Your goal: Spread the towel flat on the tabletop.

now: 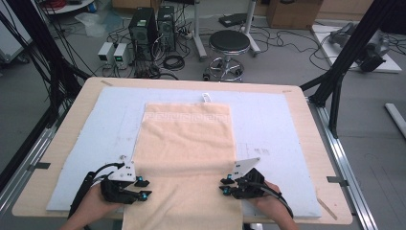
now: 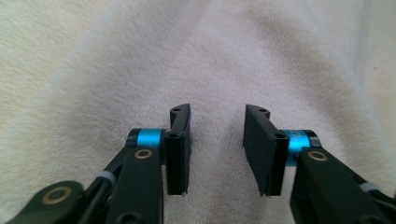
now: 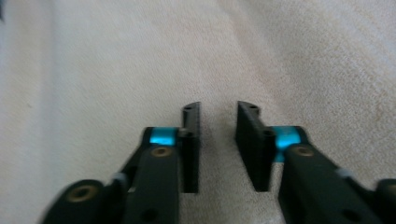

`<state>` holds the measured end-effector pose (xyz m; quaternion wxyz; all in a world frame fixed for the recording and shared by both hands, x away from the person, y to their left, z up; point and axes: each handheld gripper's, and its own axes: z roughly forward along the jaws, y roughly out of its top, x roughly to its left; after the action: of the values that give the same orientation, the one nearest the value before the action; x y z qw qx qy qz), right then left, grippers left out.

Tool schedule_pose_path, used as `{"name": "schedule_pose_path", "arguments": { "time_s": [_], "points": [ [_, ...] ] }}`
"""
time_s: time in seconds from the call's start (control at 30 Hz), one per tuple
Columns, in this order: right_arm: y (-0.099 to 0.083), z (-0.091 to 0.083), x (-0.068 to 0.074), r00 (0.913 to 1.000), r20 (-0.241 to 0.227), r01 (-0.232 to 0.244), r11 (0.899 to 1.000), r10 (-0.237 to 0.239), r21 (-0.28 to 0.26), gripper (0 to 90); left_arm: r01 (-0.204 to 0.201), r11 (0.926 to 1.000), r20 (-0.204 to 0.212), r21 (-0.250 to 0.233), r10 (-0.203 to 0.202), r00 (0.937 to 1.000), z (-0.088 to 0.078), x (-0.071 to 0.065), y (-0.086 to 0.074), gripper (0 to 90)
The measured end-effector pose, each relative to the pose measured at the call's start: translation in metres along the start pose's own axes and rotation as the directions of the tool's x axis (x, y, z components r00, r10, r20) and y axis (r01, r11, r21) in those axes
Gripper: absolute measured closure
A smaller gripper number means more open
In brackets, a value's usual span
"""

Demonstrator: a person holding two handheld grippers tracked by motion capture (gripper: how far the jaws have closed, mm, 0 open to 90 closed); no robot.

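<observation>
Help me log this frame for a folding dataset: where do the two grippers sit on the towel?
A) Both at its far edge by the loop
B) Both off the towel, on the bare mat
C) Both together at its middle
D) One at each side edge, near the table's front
D: in the high view the left gripper meets the towel at its left edge and the right gripper at its right edge, near the front.
</observation>
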<state>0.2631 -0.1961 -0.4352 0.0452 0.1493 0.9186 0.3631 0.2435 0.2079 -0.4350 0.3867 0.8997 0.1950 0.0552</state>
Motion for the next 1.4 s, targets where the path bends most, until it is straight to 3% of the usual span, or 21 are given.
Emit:
{"name": "schedule_pose_path", "arguments": {
  "time_s": [0.07, 0.13, 0.23, 0.33, 0.4, 0.43, 0.5, 0.63, 0.73, 0.83, 0.93, 1.0, 1.1, 1.17, 1.2, 1.27, 1.4],
  "points": [
    [0.0, -0.001, 0.003, 0.9998, -0.014, 0.015, 1.0, -0.015, 0.005, 85.1, 0.018, 0.9998, 0.033, 0.009, -0.018, 0.9993, -0.001, 0.002, 0.0, 80.0],
    [0.002, -0.002, 0.007, 0.999, -0.03, 0.033, 0.999, -0.032, 0.014, 85.9, 0.008, 0.9999, 0.029, 0.011, -0.008, 0.9995, -0.003, 0.0, 0.0, 84.8],
    [0.003, -0.009, 0.018, 0.9966, -0.055, 0.061, 0.998, -0.061, 0.005, 85.9, -0.016, 0.9999, 0.041, 0.003, 0.015, 0.999, -0.011, -0.009, -0.001, 85.1],
    [0.0, -0.018, 0.031, 0.9934, -0.091, 0.069, 0.998, -0.07, -0.012, 83.1, -0.008, 0.9999, 0.061, -0.014, 0.009, 0.9981, -0.02, -0.017, -0.006, 84.6],
    [-0.001, -0.023, 0.038, 0.9896, -0.126, 0.067, 0.998, -0.069, -0.018, 69.3, -0.006, 0.9998, 0.072, -0.018, 0.007, 0.9974, -0.027, -0.02, -0.009, 82.4],
    [0.0, -0.025, 0.04, 0.9893, -0.131, 0.061, 0.998, -0.063, -0.018, 66.1, 0.005, 0.9996, 0.061, -0.026, -0.003, 0.9981, -0.028, -0.02, -0.01, 76.7],
    [0.001, -0.03, 0.04, 0.9929, -0.087, 0.08, 0.997, -0.082, -0.02, 65.8, 0.009, 0.9993, 0.046, -0.036, -0.007, 0.9989, -0.03, -0.018, -0.009, 71.2],
    [0.005, -0.038, 0.019, 0.9988, 0.03, 0.04, 0.998, -0.038, -0.054, 64.8, 0.035, 0.9981, -0.001, -0.05, -0.035, 0.9994, -0.026, -0.006, -0.002, 63.2],
    [0.008, -0.032, -0.007, 0.9907, 0.136, 0.0, 0.998, 0.008, -0.06, 66.5, 0.06, 0.9972, -0.058, -0.044, -0.062, 0.9964, -0.02, 0.007, 0.003, 63.2],
    [0.009, -0.022, -0.035, 0.9809, 0.181, -0.058, 0.996, 0.071, -0.074, 66.5, 0.1, 0.9941, -0.126, -0.043, -0.104, 0.9865, -0.017, 0.024, 0.002, 63.5],
    [0.01, -0.015, -0.051, 0.9738, 0.202, -0.091, 0.993, 0.105, -0.078, 59.8, 0.138, 0.9896, -0.159, -0.041, -0.143, 0.9769, -0.016, 0.039, -0.001, 62.5],
    [0.01, -0.009, -0.059, 0.9713, 0.215, -0.092, 0.994, 0.103, -0.06, 60.8, 0.155, 0.9874, -0.17, -0.03, -0.158, 0.9727, -0.013, 0.046, -0.003, 62.5],
    [0.006, 0.001, -0.068, 0.9715, 0.205, -0.123, 0.992, 0.12, 0.003, 73.3, 0.169, 0.9853, -0.163, -0.025, -0.171, 0.9717, -0.009, 0.049, -0.005, 62.1],
    [0.002, 0.0, -0.072, 0.9708, 0.161, -0.177, 0.984, 0.179, -0.026, 82.0, 0.171, 0.985, -0.166, -0.025, -0.173, 0.9708, -0.009, 0.049, -0.005, 62.1],
    [0.002, -0.001, -0.072, 0.9731, 0.157, -0.167, 0.986, 0.169, -0.022, 86.1, 0.17, 0.9851, -0.167, -0.027, -0.172, 0.9708, -0.009, 0.049, -0.005, 62.0],
    [0.002, -0.002, -0.071, 0.9758, 0.161, -0.148, 0.989, 0.148, -0.014, 87.3, 0.165, 0.986, -0.171, -0.021, -0.166, 0.9711, -0.009, 0.048, -0.004, 61.8],
    [0.0, -0.006, -0.067, 0.9773, 0.146, -0.156, 0.988, 0.154, 0.001, 87.8, 0.168, 0.9855, -0.167, -0.024, -0.17, 0.9712, -0.009, 0.046, -0.005, 61.0]
  ]
}}
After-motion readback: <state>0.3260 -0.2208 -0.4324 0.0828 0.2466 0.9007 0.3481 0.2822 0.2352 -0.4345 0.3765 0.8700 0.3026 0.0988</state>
